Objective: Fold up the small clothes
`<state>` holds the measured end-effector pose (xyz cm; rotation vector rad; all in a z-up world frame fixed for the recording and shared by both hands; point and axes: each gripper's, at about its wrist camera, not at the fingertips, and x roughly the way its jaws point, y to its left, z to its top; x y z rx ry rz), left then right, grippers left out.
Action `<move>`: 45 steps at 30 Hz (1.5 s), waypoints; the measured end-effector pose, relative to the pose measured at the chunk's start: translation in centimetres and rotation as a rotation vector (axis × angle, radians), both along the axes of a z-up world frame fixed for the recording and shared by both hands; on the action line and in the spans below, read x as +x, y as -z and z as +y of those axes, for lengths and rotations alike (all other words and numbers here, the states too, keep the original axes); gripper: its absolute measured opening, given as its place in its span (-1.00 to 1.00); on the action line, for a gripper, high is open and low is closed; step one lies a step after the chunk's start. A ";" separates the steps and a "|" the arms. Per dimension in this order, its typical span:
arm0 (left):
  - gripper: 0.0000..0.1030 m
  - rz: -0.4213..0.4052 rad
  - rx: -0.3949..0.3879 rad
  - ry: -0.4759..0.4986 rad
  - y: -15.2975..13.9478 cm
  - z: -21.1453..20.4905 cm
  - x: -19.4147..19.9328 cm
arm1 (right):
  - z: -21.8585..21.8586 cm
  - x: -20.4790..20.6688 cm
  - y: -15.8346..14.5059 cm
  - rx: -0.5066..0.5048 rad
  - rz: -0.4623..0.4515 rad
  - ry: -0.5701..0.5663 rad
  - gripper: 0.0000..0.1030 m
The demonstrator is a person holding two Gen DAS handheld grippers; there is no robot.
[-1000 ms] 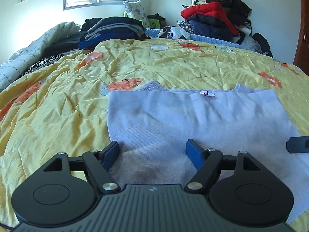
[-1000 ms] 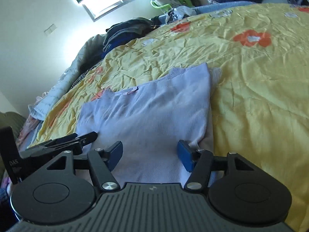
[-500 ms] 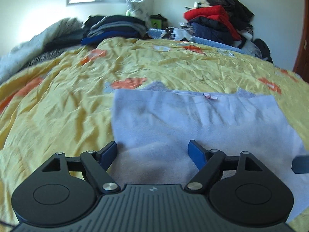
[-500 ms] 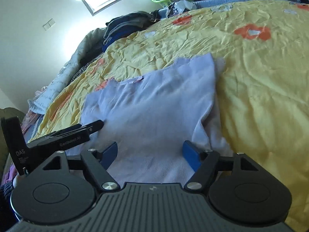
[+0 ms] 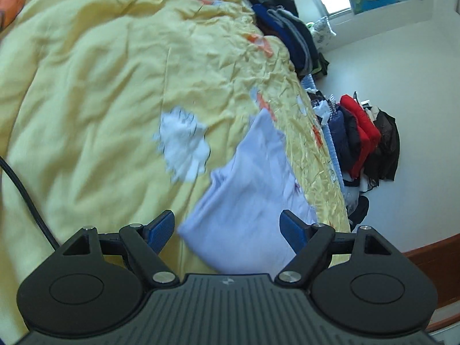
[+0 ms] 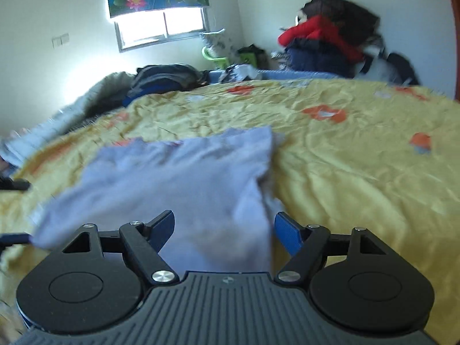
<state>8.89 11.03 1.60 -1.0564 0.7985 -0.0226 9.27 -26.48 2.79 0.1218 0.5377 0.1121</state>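
Note:
A pale lavender knit top (image 6: pixel 187 178) lies spread on the yellow flowered bedspread (image 6: pixel 345 172), its near part rumpled. My right gripper (image 6: pixel 224 227) hovers over the top's near right edge. Its jaws are opening, the blue pads (image 6: pixel 287 233) stand clear of the cloth, and nothing is gripped. The left wrist view is rolled far over and shows the top (image 5: pixel 253 201) running away between the fingers. My left gripper (image 5: pixel 227 227) is open above the top's near end, holding nothing.
Piles of clothes line the bed's far side: red and dark jackets (image 6: pixel 322 43), folded dark garments (image 6: pixel 164 77). A window (image 6: pixel 161 31) is behind. A black cable (image 5: pixel 26 201) crosses the bedspread at left. Brown wood (image 5: pixel 431 253) borders the bed.
The left gripper has rolled hard and swung sideways, so the bed now looks tilted. The right gripper has shifted and levelled out, and its jaws are wider. The top's near part looks more bunched.

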 end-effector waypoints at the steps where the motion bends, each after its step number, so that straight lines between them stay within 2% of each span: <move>1: 0.56 0.017 -0.004 0.013 0.3 -0.3 0.1 | -0.4 -0.2 0.4 0.018 0.001 0.019 0.58; 3: 0.56 0.027 -0.001 0.007 0.7 -0.8 0.2 | -1.8 0.0 1.3 0.107 0.039 0.055 0.62; 6: 0.53 0.040 0.040 -0.007 0.4 -1.7 0.9 | -3.1 0.3 1.5 0.184 0.041 0.079 0.71; 7: 0.33 0.045 0.063 -0.015 0.3 -2.1 1.1 | -3.3 0.3 1.6 0.197 0.036 0.075 0.75; 8: -0.16 0.057 0.088 -0.010 0.2 -2.6 1.4 | -3.3 0.3 1.7 0.202 0.036 0.067 0.78; 10: -0.54 0.095 0.152 0.006 0.5 -3.6 1.9 | -3.1 0.2 1.8 0.203 0.035 0.057 0.81; 11: -0.67 0.094 0.182 0.000 0.5 -4.0 1.9 | -3.1 0.2 1.8 0.206 0.034 0.052 0.82; 14: -0.84 0.099 0.291 -0.009 -0.2 -4.9 2.2 | -3.6 -0.1 1.8 0.254 0.029 0.048 0.82; 18: -0.87 0.056 0.437 0.003 -2.4 -7.2 2.3 | -5.3 -0.3 2.0 0.374 0.024 0.053 0.81; 22: -0.88 -0.082 0.527 0.096 -5.8 -11.5 2.5 | -6.7 -0.3 2.4 0.469 0.018 0.066 0.80; 26: -0.88 -0.301 0.678 0.322 -9.1 -19.1 3.0 | -7.7 -0.4 2.6 0.527 -0.003 0.094 0.78; 28: -0.88 -0.366 0.732 0.472 -9.0 -23.2 2.9 | -8.5 -0.7 2.8 0.570 -0.025 0.135 0.79; 30: -0.88 -0.347 0.749 0.609 -7.2 -26.7 2.7 | -9.6 -1.0 3.1 0.618 -0.048 0.193 0.78; 33: -0.87 -0.214 0.763 0.777 -3.0 -29.1 3.4 | -10.7 -1.1 3.4 0.662 -0.079 0.239 0.72; 34: -0.87 -0.223 0.780 0.788 -2.5 -29.2 3.2 | -10.7 -1.0 3.4 0.659 -0.077 0.238 0.74; 35: -0.87 -0.241 0.799 0.796 -2.5 -29.2 3.2 | -10.6 -0.9 3.5 0.652 -0.072 0.233 0.75; 38: -0.86 -0.207 0.748 0.820 -2.6 -28.5 4.1 | -10.4 -0.6 3.5 0.640 -0.067 0.226 0.79; 42: -0.82 -0.206 0.707 0.887 -3.5 -27.1 3.9 | -9.9 -0.5 3.3 0.617 -0.057 0.218 0.83; 45: -0.82 -0.269 0.726 0.941 -5.4 -26.0 2.3 | -10.1 -0.6 3.1 0.614 -0.024 0.201 0.81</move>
